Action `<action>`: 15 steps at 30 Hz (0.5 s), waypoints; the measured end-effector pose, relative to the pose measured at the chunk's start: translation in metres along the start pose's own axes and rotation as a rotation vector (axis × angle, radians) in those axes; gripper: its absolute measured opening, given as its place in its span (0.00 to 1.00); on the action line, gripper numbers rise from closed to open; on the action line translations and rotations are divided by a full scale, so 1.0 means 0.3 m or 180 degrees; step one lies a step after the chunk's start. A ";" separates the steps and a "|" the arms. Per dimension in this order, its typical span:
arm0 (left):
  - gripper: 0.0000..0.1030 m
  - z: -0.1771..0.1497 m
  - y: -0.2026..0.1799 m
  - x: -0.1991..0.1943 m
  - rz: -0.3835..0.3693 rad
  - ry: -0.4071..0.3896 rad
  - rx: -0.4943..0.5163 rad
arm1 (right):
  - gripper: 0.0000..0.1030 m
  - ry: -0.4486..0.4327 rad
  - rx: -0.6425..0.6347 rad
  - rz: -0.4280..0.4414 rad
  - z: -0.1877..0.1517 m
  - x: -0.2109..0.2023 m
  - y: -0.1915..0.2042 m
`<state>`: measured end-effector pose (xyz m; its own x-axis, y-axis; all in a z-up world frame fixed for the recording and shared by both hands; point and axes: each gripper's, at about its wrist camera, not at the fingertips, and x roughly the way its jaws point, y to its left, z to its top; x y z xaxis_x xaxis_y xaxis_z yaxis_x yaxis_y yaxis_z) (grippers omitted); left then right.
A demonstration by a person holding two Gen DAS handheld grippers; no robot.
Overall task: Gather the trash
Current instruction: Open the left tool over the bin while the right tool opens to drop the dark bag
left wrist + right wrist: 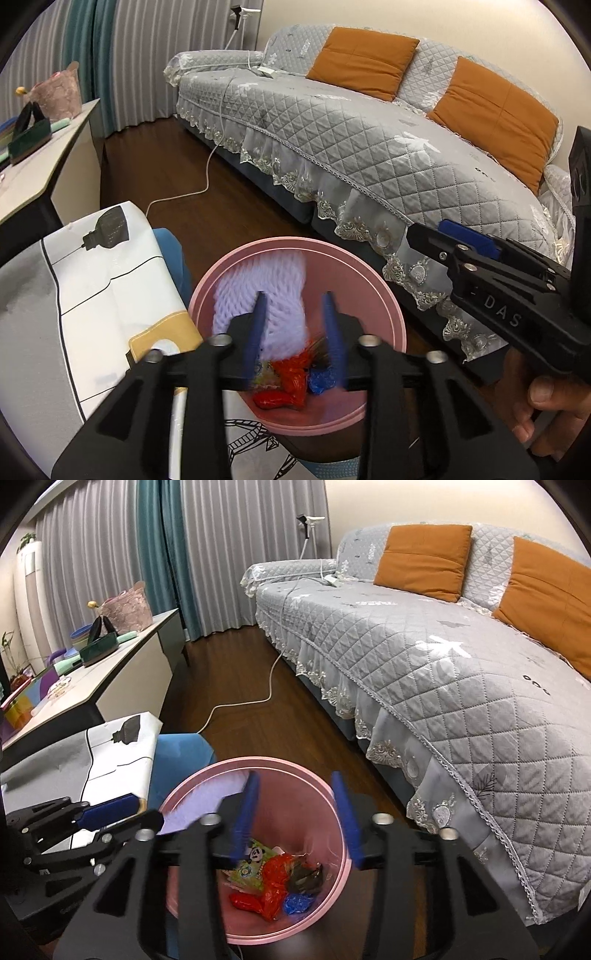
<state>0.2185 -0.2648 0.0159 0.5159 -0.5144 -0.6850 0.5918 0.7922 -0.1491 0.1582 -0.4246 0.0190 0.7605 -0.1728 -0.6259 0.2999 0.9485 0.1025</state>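
Both grippers, left gripper (295,321) and right gripper (299,812), hang with fingers spread over the pink bin (332,794), letting a lavender knitted piece (266,291) drop in.

Smooth matt pink plastic bin (334,801); glossy crinkled red wrapper (275,882) and blue wrapper (297,904) inside; blurred lilac knit-textured sheet (266,295). Quilted grey cloth sofa cover (461,686), lace-trimmed; matt orange fabric cushions (423,559). Dark polished wood floor (236,679). Matt black plastic gripper frames, blue ribbed fingers (341,812).

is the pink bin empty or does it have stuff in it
Not empty: the round pink plastic bin holds red and blue crumpled wrappers, plus a blurred pale lavender sheet falling in.
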 end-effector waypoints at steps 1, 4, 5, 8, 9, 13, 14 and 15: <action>0.44 -0.002 0.002 -0.005 0.0007 -0.0015 -0.0001 | 0.48 -0.0009 0.0009 -0.0010 0.001 -0.002 -0.001; 0.46 -0.003 0.008 -0.019 0.0018 -0.0031 -0.0008 | 0.57 -0.0033 0.0042 -0.0029 0.003 -0.016 -0.004; 0.46 -0.005 0.012 -0.028 0.0030 -0.0041 -0.0022 | 0.60 -0.0046 0.0042 -0.0032 0.004 -0.021 -0.002; 0.48 -0.009 0.026 -0.055 0.0056 -0.0075 -0.0068 | 0.65 -0.0076 0.0035 -0.0034 0.005 -0.040 0.004; 0.51 -0.012 0.028 -0.067 0.0069 -0.0090 -0.0076 | 0.67 -0.0084 0.0038 -0.0031 0.005 -0.047 0.007; 0.55 -0.024 0.032 -0.119 0.0127 -0.0158 -0.0075 | 0.75 -0.0152 0.0056 -0.0013 0.005 -0.091 0.014; 0.56 -0.026 0.033 -0.132 0.0137 -0.0174 -0.0075 | 0.77 -0.0162 0.0068 -0.0002 0.005 -0.101 0.016; 0.58 -0.028 0.033 -0.144 0.0150 -0.0190 -0.0076 | 0.78 -0.0179 0.0080 0.0012 0.005 -0.113 0.018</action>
<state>0.1969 -0.2319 0.0382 0.5793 -0.4945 -0.6480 0.5515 0.8231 -0.1351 0.1348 -0.4140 0.0419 0.7925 -0.1846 -0.5812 0.3109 0.9422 0.1247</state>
